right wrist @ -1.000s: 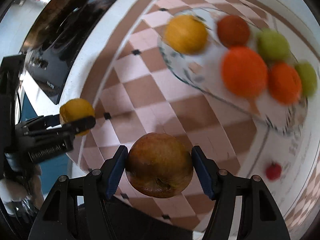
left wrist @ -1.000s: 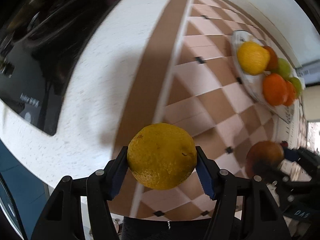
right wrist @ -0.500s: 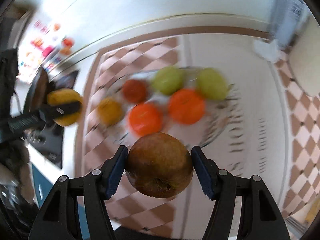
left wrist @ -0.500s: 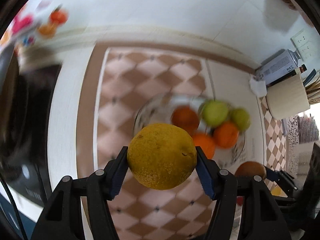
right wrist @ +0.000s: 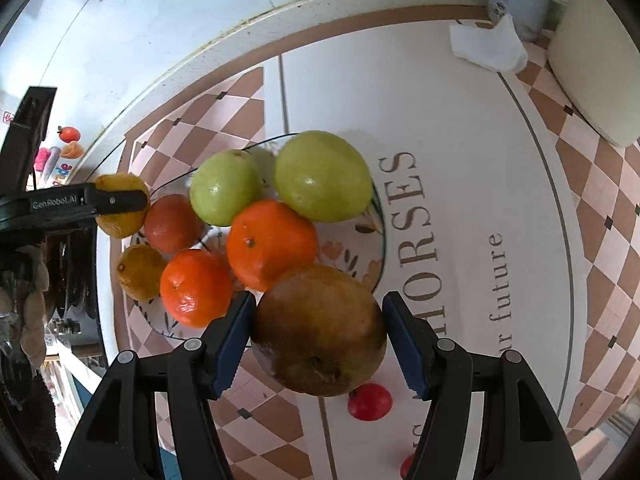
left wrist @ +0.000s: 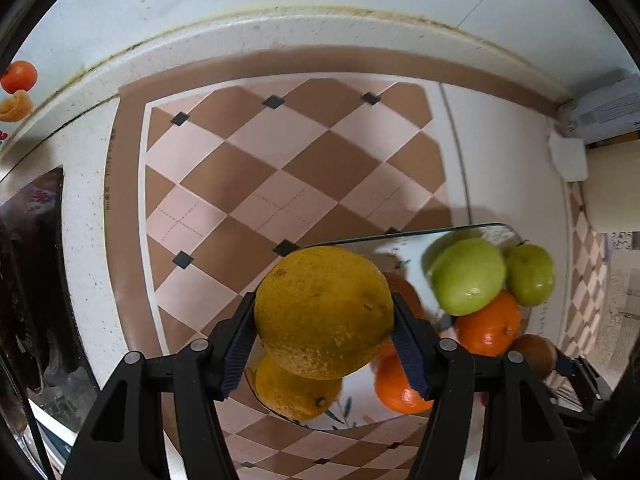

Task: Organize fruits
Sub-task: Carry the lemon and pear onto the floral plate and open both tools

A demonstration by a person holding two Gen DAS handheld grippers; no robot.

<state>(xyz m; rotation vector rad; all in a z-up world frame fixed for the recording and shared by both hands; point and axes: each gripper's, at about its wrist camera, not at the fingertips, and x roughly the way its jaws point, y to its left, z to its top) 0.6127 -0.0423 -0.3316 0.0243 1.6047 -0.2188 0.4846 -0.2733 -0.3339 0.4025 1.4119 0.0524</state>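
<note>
The checkered counter mat point(left wrist: 248, 184) fills my left view, with the glass plate point(right wrist: 378, 216) of fruit now right under both tools; a second ago the plate sat well off to the side. My left gripper point(left wrist: 324, 332) pinches the yellow citrus point(left wrist: 324, 312) above the plate's near edge, over another yellow fruit point(left wrist: 294, 394). My right gripper point(right wrist: 320, 340) pinches the brownish apple point(right wrist: 320, 330) at the plate's rim, just beside an orange point(right wrist: 272, 244). I judge both fruits are lined up for release; free plate space looks tight, so rolling is a risk.
</note>
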